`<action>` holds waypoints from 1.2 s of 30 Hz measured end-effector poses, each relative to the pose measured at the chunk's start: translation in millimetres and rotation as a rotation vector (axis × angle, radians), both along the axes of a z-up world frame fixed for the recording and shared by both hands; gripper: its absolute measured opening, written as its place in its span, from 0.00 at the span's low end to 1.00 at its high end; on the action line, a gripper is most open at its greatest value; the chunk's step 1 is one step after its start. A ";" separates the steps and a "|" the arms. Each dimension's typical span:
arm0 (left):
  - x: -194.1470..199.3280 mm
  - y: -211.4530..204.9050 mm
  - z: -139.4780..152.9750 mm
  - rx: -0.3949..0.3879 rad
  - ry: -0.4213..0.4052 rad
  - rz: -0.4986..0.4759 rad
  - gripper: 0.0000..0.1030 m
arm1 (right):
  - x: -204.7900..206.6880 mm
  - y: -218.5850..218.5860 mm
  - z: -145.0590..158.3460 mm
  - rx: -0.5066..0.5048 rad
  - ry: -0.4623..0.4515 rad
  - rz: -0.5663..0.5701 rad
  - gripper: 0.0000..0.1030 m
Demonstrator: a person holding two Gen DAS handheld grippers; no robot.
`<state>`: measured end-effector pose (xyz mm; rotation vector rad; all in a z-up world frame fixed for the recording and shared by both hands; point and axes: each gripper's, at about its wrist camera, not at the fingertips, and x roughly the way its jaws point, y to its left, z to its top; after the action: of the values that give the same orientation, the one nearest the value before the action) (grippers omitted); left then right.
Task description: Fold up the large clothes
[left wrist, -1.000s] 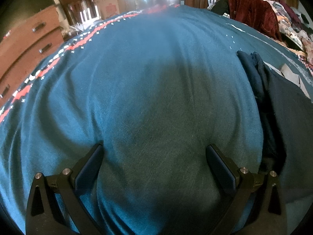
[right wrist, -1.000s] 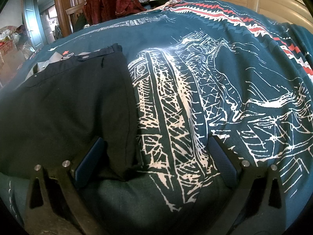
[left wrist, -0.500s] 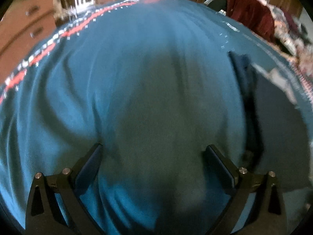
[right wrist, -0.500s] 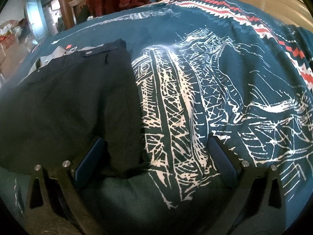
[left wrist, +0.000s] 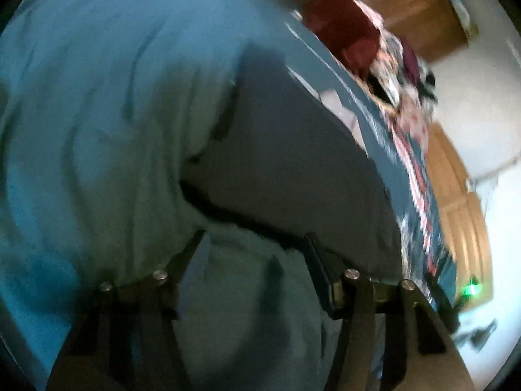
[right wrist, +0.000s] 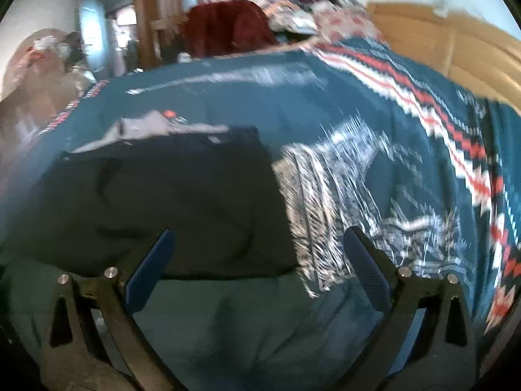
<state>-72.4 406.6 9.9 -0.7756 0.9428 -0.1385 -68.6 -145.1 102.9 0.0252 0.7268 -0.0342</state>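
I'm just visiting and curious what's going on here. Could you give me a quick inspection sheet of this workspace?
Surface: bed under a teal bedspread with white print and a red-and-white border.
Job's things: dark garment lying on the bedspread, partly folded; a lighter piece shows at its far end.
Clutter: dark red garment and a mixed clothes pile beyond the bed.
Grippers: left hand-held gripper partly closed over bunched teal cloth; whether it grips is unclear. Right hand-held gripper open, holding nothing.
Cables: nothing seen.
Surroundings: wooden headboard, wooden furniture; both views blurred.

Bed point(right wrist: 374, 104) w/ teal blanket; dark garment point(right wrist: 182, 202) on it
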 end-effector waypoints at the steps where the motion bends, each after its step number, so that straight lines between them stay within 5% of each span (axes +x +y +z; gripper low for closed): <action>1: 1.7 1.3 -1.4 -0.004 -0.009 0.012 0.59 | 0.9 4.3 7.1 -0.006 -0.013 0.017 0.99; 6: 14.6 4.6 -3.3 0.012 -0.063 0.092 0.55 | 17.2 55.6 40.5 -0.007 -0.077 0.146 0.99; 7: 13.5 1.5 -0.7 0.031 -0.081 0.102 0.42 | 21.8 68.0 44.8 -0.008 -0.083 0.178 0.99; 8: 14.5 -2.6 1.8 0.039 -0.105 0.099 0.16 | 28.7 83.6 48.8 -0.006 -0.083 0.216 0.99; 10: 15.9 -6.8 7.3 0.063 -0.149 0.088 0.04 | 48.6 118.6 53.5 0.025 -0.066 0.309 0.99; 15: 10.4 -35.1 31.3 0.239 -0.249 0.023 0.04 | 120.9 225.8 50.7 0.132 0.042 0.552 0.98; 19: 16.6 -59.1 42.9 0.299 -0.289 -0.034 0.04 | 175.7 324.4 31.1 0.159 0.212 0.709 0.98; 27: 20.8 -69.7 43.0 0.337 -0.312 -0.079 0.04 | 220.4 455.8 -43.8 -0.129 0.550 0.798 0.88; 31: 27.8 -80.3 43.5 0.359 -0.325 -0.114 0.04 | 218.8 485.6 -71.2 -0.319 0.559 0.784 0.83; 33: 30.1 -83.6 44.8 0.366 -0.331 -0.123 0.04 | 223.0 485.6 -82.3 -0.343 0.572 0.762 0.46; 34: 29.8 -85.4 45.4 0.369 -0.333 -0.126 0.04 | 224.9 481.8 -85.3 -0.321 0.582 0.756 0.37; 35: 30.6 -87.0 47.0 0.367 -0.336 -0.132 0.04 | 227.6 473.2 -85.9 -0.260 0.597 0.754 0.15; 36: 30.8 -89.6 50.0 0.367 -0.342 -0.140 0.04 | 229.6 461.4 -80.7 -0.175 0.595 0.754 0.08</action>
<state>-41.6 317.1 59.9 -0.3319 0.6692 -0.2064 161.0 316.4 22.1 -0.4431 1.2859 0.6388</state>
